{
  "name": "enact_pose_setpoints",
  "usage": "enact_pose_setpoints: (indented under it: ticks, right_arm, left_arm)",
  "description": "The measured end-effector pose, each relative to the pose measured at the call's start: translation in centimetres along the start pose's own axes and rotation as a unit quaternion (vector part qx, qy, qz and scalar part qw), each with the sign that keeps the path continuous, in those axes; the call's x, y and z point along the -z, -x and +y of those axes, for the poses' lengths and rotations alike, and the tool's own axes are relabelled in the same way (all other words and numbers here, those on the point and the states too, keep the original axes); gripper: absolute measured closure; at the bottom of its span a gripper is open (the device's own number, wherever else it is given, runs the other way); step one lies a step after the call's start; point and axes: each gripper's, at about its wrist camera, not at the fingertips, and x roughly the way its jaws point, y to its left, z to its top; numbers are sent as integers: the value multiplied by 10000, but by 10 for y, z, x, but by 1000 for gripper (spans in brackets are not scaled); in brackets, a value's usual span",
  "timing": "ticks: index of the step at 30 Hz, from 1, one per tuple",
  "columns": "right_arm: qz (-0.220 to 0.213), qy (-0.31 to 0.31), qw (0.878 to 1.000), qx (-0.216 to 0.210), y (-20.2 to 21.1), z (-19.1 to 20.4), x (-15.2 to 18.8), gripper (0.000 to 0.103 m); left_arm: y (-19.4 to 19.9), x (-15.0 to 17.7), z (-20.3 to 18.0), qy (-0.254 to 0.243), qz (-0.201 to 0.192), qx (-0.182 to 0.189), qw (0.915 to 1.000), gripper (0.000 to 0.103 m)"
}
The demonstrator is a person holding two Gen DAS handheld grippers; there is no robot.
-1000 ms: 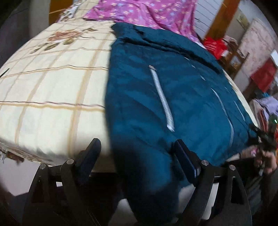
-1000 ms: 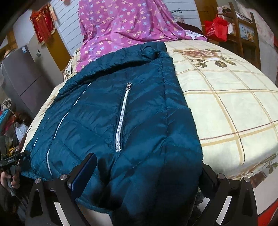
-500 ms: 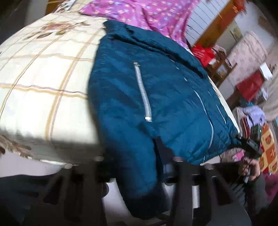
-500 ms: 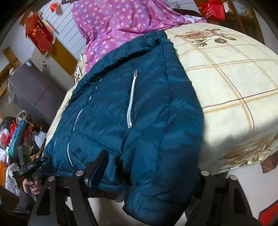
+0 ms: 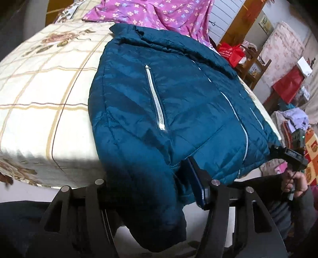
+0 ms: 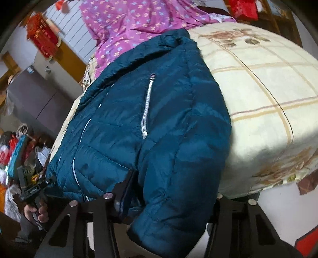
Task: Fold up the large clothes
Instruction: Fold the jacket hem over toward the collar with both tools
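A teal quilted jacket [image 5: 178, 103] [image 6: 139, 111] lies front up on the bed, its white pocket zips showing. Both sleeves hang over the near bed edge. In the left wrist view my left gripper [image 5: 147, 172] straddles the left sleeve [image 5: 143, 190]. Its jaws are opening and the sleeve lies loosely between them, draped over the left finger and hiding it. In the right wrist view my right gripper [image 6: 173, 184] is closing on the right sleeve [image 6: 178, 188]. The left finger presses the sleeve's side and the right finger is hidden behind it.
The bed carries a cream plaid blanket [image 5: 43, 83] [image 6: 268, 99] with a purple floral sheet [image 5: 159, 13] at the far end. A person's hand [image 5: 296, 182] [image 6: 37, 212] holds the other device at each view's side. Cluttered furniture, red bags and clothes flank the bed.
Both pairs of jaws stood wide around the sleeves a second ago and now stand narrower. The left pair pinched in further half a second ago, then widened. Both views tilted slightly.
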Motion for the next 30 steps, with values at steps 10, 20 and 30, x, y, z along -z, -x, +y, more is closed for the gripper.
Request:
enact_pose_setpoints:
  ticks: [10, 20, 30]
  right_arm:
    - [-372, -145, 9991, -167, 9, -3, 1, 55]
    - [-697, -385, 9958, -460, 10, -11, -12, 54]
    - [-729, 155, 9972, 42, 9, 5, -3, 56]
  left_arm:
    - [5, -1, 4, 133, -149, -265, 9994, 80]
    - [-4, -12, -2, 118, -103, -420, 9990, 80]
    - [-4, -17, 6, 440, -85, -219, 9988, 73]
